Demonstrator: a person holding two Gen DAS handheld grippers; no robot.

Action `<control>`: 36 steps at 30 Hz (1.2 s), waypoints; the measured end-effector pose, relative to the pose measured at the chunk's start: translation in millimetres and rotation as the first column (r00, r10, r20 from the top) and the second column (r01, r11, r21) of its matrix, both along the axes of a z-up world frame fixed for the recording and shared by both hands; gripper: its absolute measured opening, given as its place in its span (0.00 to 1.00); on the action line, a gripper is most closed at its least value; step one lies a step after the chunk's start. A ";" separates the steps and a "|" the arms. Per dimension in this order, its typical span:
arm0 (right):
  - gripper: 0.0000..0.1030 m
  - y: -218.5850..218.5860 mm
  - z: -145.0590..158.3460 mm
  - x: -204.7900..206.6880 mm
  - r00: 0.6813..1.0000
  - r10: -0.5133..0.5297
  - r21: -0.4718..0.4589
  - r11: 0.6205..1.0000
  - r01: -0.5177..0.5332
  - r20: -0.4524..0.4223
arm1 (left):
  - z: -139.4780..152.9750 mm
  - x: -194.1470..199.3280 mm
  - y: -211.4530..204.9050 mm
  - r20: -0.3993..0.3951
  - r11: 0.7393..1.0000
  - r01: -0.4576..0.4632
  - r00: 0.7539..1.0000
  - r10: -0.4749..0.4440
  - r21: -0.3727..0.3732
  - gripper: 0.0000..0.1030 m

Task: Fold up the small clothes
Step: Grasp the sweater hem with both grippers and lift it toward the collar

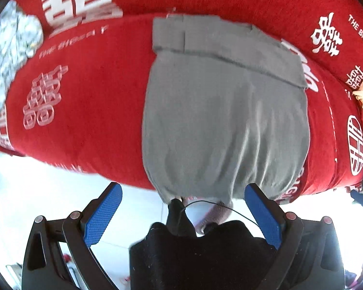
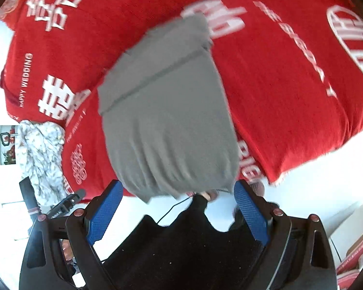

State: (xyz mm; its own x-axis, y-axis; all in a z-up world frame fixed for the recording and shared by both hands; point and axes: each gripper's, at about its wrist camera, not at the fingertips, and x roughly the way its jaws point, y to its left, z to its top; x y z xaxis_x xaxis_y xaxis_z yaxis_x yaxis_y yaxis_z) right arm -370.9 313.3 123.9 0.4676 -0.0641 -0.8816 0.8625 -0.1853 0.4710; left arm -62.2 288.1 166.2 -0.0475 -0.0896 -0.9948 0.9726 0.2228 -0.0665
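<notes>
Both claws, left claw (image 1: 183, 213) and right claw (image 2: 178, 211), gape empty, jaws released. Grey garment (image 1: 225, 120) lies mid-frame on red bedspread (image 1: 89, 101), near hem overhanging. Risk: a one-sided pinch likely skews the fold.

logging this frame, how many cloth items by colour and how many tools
grey garment: 1
red printed bedcover: 1
white patterned cloth: 1
tools: 2, left tool and right tool, both open, neither gripping
total: 5

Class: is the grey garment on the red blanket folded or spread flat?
Folded: the grey garment shows a layered band edge across its far end.
</notes>
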 end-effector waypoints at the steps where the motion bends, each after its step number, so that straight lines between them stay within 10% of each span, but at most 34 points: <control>1: 0.92 1.0 -5.7 -2.8 1.000 0.005 0.014 1.000 -0.005 0.003 | -5.8 -2.3 3.5 0.000 1.000 -0.001 1.000 0.001 0.012 0.99; 18: 0.92 20.2 -197.1 18.8 0.990 0.141 0.233 0.962 -0.144 0.026 | -188.4 10.6 31.4 -0.026 0.981 0.004 1.000 0.001 0.192 0.99; 29: 0.91 8.7 -234.3 25.6 0.987 0.134 0.230 0.961 -0.151 0.091 | -208.1 6.8 32.7 -0.066 0.980 -0.023 0.997 0.036 0.198 0.98; 30: 0.88 10.1 -234.5 25.3 0.988 0.117 0.230 0.964 -0.137 0.097 | -206.5 5.8 32.2 -0.072 0.981 -0.023 0.997 0.037 0.195 0.95; 34: 0.11 19.2 -231.3 18.1 0.990 0.038 0.272 0.960 -0.074 0.135 | -197.8 2.5 22.1 -0.222 0.981 -0.006 0.974 0.050 0.194 0.32; 35: 0.11 20.8 -224.7 17.6 0.988 0.030 0.257 0.964 -0.068 0.148 | -192.3 -1.6 20.8 -0.226 0.982 0.024 0.974 0.019 0.186 0.11; 36: 0.10 21.3 -218.3 17.9 0.985 0.026 0.243 0.968 -0.067 0.168 | -184.6 -3.7 19.9 -0.241 0.983 0.051 0.971 -0.007 0.178 0.11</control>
State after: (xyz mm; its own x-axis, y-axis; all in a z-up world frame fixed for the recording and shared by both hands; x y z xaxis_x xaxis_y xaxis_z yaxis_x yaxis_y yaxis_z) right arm -353.0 334.6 -94.4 0.6027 0.1714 -0.7793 0.7889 -0.2749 0.5497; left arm -65.9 307.9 -18.5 -0.2848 0.0962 -0.9538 0.9397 0.2244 -0.2580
